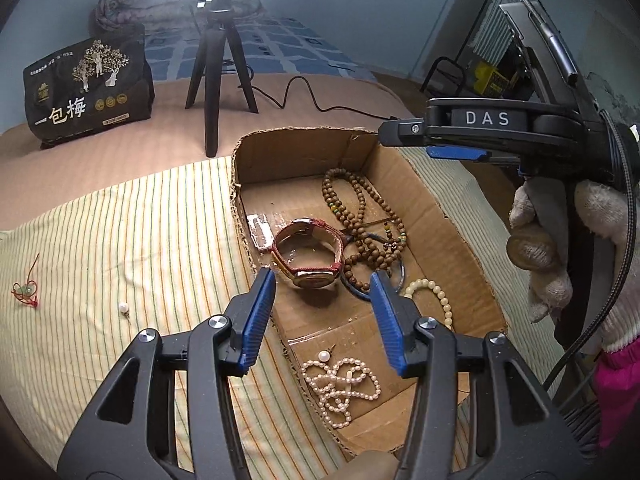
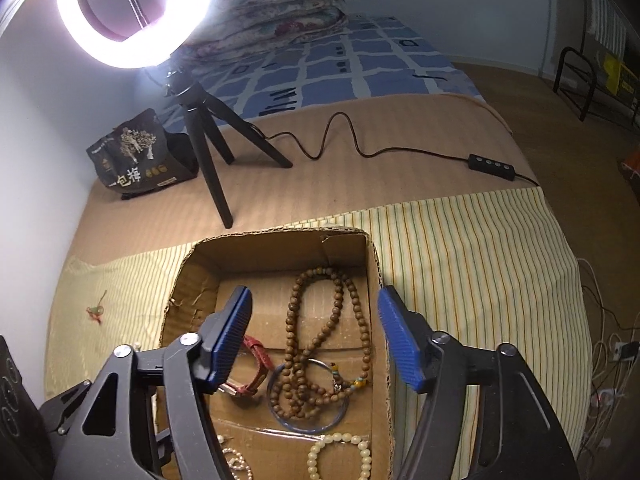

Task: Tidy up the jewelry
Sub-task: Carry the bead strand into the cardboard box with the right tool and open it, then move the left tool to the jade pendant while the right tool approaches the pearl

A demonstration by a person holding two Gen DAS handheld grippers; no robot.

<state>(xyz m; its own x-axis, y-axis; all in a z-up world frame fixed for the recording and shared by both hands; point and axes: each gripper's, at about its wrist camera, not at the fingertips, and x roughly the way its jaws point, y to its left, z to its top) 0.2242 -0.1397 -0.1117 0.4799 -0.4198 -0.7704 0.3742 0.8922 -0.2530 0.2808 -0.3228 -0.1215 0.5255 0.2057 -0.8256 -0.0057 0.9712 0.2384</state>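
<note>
Plainly spread and empty, left claw (image 1: 322,280), poised above near-left edge of cardboard box (image 1: 452,216) on striped cloth (image 1: 120,216) covering the bed. Likewise parted and holding nothing, right claw (image 2: 314,312), above the same box. Inside the box: red-strapped watch (image 1: 310,254), wooden bead necklace (image 1: 360,216), dark bangle (image 1: 374,294), cream bead bracelet (image 1: 434,294), pearl strand (image 1: 342,386). Seen only from left wrist: loose pearl (image 1: 123,308) and red-cord charm (image 1: 26,290) out on the cloth left of the box, plus gloved right hand (image 1: 560,240) gripping its tool. Seen only from right wrist: glowing ring light (image 2: 132,12) atop tripod (image 2: 208,140), cable controller (image 2: 491,165) toward the bed's right edge, pearl strand cut off at bottom.
</note>
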